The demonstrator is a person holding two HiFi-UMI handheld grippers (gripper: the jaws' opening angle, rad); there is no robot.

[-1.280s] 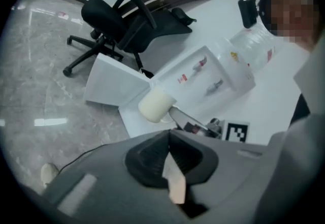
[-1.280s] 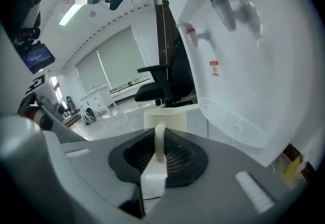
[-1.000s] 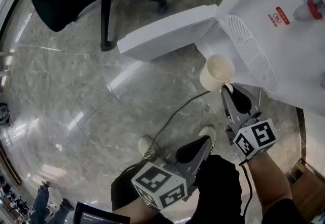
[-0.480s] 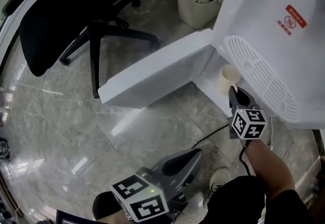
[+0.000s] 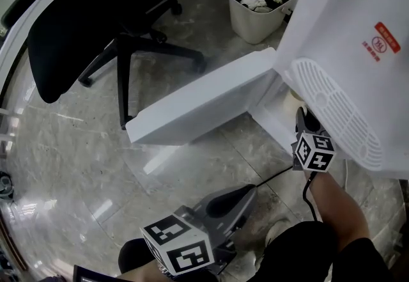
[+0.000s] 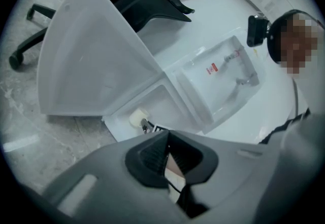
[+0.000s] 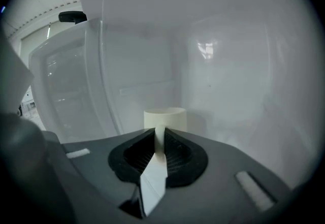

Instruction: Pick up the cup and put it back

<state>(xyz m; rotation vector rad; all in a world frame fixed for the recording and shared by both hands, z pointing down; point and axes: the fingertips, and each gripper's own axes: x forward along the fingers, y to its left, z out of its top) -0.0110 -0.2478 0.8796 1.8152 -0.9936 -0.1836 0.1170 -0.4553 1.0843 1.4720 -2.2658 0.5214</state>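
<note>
A cream cup [image 5: 294,101] is half hidden under the dispenser's drip grille [image 5: 339,114], inside the open lower cabinet. My right gripper [image 5: 304,118] is shut on it from the near side. In the right gripper view the cup [image 7: 165,118] stands upright against the white cabinet walls, and a cream strip of it is pinched between the jaws of the right gripper [image 7: 160,135]. The left gripper view shows the cup [image 6: 136,118] in the cabinet too. My left gripper [image 5: 246,192] hangs low over the floor, its jaws together and holding nothing.
The white cabinet door [image 5: 198,108] swings open to the left. A beige waste bin [image 5: 259,9] stands behind it and a black office chair [image 5: 96,25] at the left. A dark cable [image 5: 275,175] lies on the marble floor. The white dispenser body [image 5: 358,18] fills the right.
The right gripper has carried the cup forward from the open floor in front of the dispenser into the lower cabinet. The left gripper has stayed low.
</note>
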